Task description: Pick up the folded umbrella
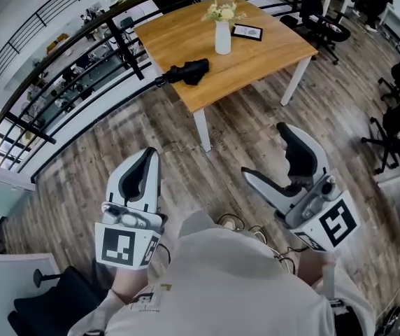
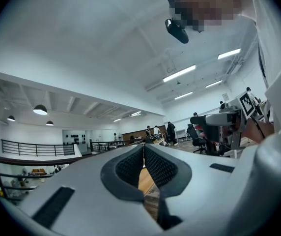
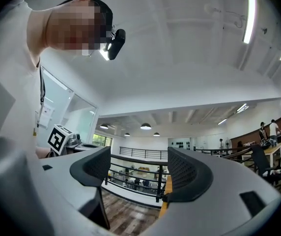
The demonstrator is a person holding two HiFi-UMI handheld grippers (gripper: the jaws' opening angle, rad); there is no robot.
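Barely started: the folded umbrella (image 1: pixel 186 71) is left on the surface (image 1: pixel 263 54), upper middle. Right gripper (image 1: pixel 263 151) jaws are held wide and empty, left gripper (image 1: pixel 146 161) jaws pressed together.

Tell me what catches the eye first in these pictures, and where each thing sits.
The wooden table at the top of the head view stands out first. A folded black umbrella lies near its left edge, and a white vase of flowers stands farther in. In the foreground, the left gripper has its jaws together and the right gripper is open; both are empty and well short of the table.
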